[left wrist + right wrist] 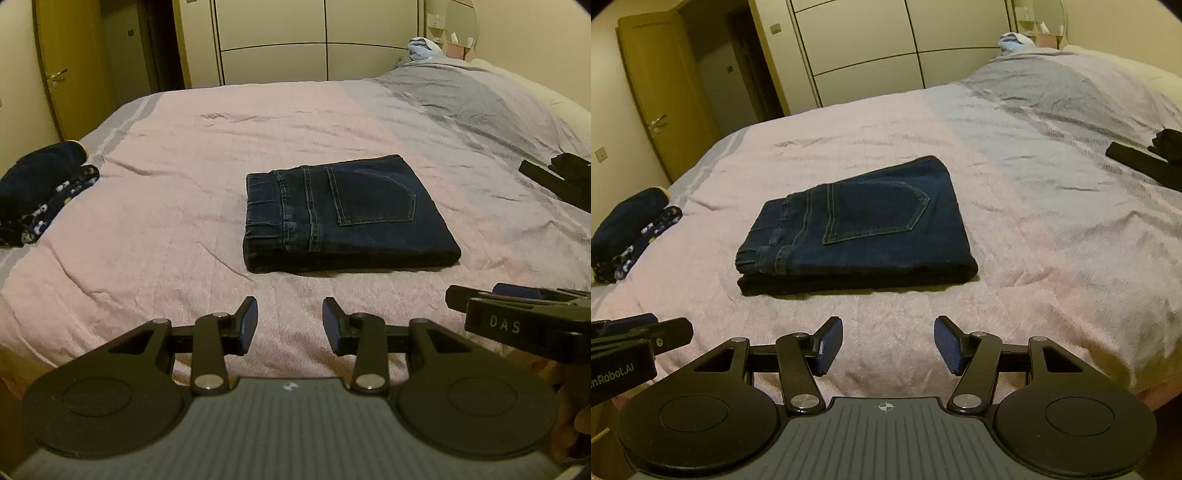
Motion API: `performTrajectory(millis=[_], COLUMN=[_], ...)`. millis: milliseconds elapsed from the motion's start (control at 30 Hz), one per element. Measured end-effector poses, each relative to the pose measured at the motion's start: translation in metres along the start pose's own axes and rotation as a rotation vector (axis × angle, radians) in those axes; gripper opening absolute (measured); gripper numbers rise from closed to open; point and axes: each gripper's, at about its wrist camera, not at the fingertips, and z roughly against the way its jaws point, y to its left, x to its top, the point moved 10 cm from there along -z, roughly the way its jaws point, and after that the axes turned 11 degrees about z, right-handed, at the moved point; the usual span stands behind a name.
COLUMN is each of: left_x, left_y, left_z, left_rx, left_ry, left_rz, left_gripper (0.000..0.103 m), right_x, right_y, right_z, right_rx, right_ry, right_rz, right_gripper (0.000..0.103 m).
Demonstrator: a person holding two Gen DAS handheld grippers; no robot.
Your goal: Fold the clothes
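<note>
A pair of dark blue jeans (343, 218) (857, 232) lies folded into a neat rectangle on the pink bedspread (166, 184) (1034, 240), back pocket up. My left gripper (290, 323) is open and empty, held over the bed's near edge, short of the jeans. My right gripper (888, 343) is open and empty too, also in front of the jeans and apart from them. In the left wrist view the right gripper (458, 295) shows at the right edge; the left gripper (676, 330) shows at the left edge of the right wrist view.
A dark navy patterned garment pile (40, 195) (628, 232) lies at the bed's left edge. Black clothing (561, 181) (1148, 158) lies at the right. Wardrobe doors (325, 40) and a wooden door (657, 92) stand behind the bed. A light blue bundle (423, 48) sits at the far corner.
</note>
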Motion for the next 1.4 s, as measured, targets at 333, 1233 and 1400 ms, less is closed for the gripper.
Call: performTrajectory(millis=[333, 1233, 1400], left_x=[0.052, 0.113, 0.092], left_y=[0.005, -0.029, -0.017], left_z=[-0.058, -0.233, -0.227], left_rx=[-0.186, -0.245, -0.191], left_ry=[-0.022, 0.003, 0.058], left_rz=[-0.026, -0.176, -0.141], left_gripper=[0.007, 0.002, 0.003], right_x=[0.022, 0.106, 0.077], right_y=[-0.046, -0.039, -0.047], right_z=[-0.047, -0.212, -0.195], right_rx=[-0.02, 0.01, -0.005], right_ry=[0.023, 0.001, 0.038], right_rz=[-0.07, 0.094, 0.1], right_gripper=[0.059, 0.017, 0.017])
